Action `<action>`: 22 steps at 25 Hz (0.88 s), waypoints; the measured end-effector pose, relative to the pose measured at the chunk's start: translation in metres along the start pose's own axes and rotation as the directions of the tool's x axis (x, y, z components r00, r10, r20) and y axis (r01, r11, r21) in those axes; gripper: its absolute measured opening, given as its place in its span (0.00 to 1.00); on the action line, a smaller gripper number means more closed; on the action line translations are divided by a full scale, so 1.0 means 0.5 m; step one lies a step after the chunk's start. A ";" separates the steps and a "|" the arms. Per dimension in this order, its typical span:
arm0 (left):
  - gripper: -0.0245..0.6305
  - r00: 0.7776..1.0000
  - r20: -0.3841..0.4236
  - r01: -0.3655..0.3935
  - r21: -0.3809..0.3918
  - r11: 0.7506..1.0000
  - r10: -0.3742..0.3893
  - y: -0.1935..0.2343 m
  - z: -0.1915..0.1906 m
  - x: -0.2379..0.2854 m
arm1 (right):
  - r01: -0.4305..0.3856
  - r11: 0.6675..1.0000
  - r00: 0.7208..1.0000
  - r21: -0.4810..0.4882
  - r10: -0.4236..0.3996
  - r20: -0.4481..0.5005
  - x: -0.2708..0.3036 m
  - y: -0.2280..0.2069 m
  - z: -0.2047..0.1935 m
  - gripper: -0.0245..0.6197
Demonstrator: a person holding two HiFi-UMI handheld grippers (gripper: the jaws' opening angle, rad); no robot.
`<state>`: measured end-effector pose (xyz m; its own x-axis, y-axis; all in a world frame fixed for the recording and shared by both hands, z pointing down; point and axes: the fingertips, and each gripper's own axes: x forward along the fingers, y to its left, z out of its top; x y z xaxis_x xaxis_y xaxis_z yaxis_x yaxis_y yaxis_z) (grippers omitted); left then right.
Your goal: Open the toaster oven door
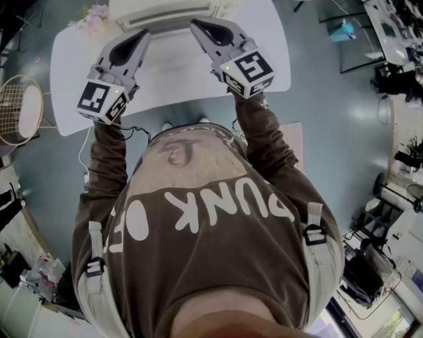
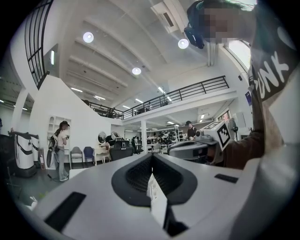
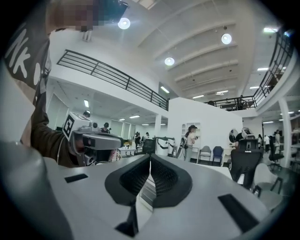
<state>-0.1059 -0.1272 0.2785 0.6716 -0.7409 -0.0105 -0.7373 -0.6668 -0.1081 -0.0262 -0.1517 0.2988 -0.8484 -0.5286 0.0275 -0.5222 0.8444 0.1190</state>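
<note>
Leftmost, a round-headed racket with pale strings is noted on the grey-green floor, beside the white round-cornered table. A bunch of pink flowers is laid at the table's far left corner. Left gripper: held level over the table, jaws pressed together with nothing between them. White toaster oven: set at the table's far edge, partly cut off by the top of the head view, just beyond both gripper tips. Right gripper: likewise held level, jaws clenched, nothing gripped.
</note>
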 end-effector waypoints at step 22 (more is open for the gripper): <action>0.04 0.999 -0.030 0.008 -0.073 0.997 -0.010 0.053 -0.049 -0.008 | 0.497 0.865 0.752 0.066 -0.391 -0.531 0.108 -0.323 -0.313 0.22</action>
<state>-0.1302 -0.1440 0.3002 0.6762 -0.7364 0.0207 -0.7356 -0.6764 -0.0355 0.0257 -0.3300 0.4363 -0.3877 -0.7737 0.5011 -0.8793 0.4736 0.0509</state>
